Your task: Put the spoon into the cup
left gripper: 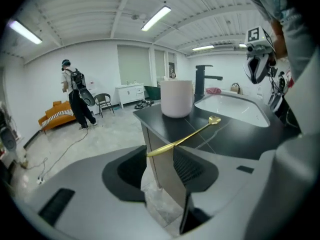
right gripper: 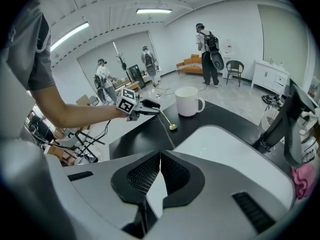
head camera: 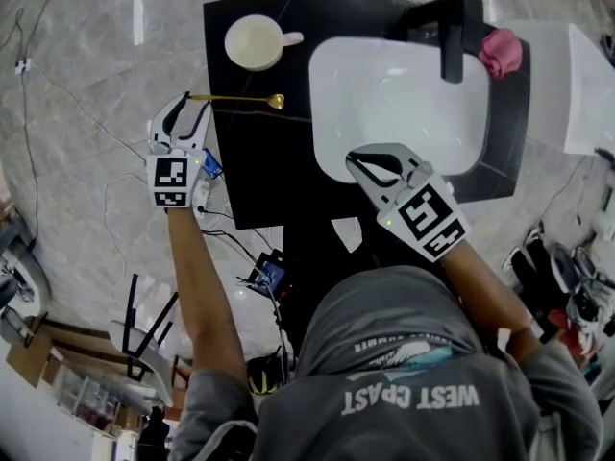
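Observation:
A gold spoon (head camera: 240, 98) lies flat on the black counter (head camera: 259, 181), bowl to the right, handle sticking out past the counter's left edge. My left gripper (head camera: 192, 104) is open at that edge. In the left gripper view the handle tip of the spoon (left gripper: 192, 134) lies between the jaws of the left gripper (left gripper: 159, 156), with a clear gap between the pads. The white cup (head camera: 254, 42) stands upright beyond the spoon near the far left corner, seen as the cup (left gripper: 176, 98) straight ahead. My right gripper (head camera: 357, 157) is shut and empty over the sink's near rim.
A white sink (head camera: 404, 94) fills the counter's right half, with a black faucet (head camera: 452, 36) and a pink cloth (head camera: 502, 51) behind it. A white scrap (head camera: 348, 233) lies at the near edge. Cables and a chair are on the floor at left; people stand far off.

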A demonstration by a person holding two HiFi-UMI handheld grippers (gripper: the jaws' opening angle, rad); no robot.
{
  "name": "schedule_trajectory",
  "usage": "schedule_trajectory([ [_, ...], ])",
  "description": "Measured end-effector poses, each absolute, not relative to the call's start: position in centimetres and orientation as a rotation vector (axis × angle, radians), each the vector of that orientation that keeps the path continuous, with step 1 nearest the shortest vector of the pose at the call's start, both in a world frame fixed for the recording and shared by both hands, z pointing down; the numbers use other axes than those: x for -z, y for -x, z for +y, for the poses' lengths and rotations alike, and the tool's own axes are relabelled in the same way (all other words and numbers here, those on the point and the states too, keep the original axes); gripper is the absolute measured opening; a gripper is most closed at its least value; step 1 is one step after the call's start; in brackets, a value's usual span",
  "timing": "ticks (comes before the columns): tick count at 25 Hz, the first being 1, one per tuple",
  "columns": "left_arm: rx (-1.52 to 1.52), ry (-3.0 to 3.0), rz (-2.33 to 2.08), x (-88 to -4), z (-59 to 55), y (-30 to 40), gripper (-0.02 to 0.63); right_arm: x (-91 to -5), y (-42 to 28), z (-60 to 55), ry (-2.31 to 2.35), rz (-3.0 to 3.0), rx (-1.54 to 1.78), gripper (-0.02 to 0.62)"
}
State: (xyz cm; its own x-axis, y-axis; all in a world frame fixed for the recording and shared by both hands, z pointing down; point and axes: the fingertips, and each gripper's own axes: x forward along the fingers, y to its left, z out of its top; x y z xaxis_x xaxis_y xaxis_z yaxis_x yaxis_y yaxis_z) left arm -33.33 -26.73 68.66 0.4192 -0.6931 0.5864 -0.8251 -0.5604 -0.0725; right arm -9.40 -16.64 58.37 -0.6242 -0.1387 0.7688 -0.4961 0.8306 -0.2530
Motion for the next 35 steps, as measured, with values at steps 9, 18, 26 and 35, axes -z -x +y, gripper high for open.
schedule_trajectory([
  [9,-0.291,-2.249,-1.346,-68.0,-27.5,34.6,0.167,-58.7,9.6,-16.6,-0.468,-2.204,-0.562,0.032],
  [18,-0.058,-2.157,-1.274,-68.2,-28.4,34.1,0.166,-59.1,9.5,-16.7,-0.463,-2.193,-0.550,0.032],
  [26,0.130,-2.042,-1.184,-67.8,-29.1,33.5,0.159,-59.5,9.2,-16.8,-0.467,-2.182,-0.550,0.032],
  [35,0.122,-2.031,-1.185,-67.8,-30.4,33.3,0.120,-59.3,9.0,-17.0,-0.483,-2.179,-0.543,0.032],
])
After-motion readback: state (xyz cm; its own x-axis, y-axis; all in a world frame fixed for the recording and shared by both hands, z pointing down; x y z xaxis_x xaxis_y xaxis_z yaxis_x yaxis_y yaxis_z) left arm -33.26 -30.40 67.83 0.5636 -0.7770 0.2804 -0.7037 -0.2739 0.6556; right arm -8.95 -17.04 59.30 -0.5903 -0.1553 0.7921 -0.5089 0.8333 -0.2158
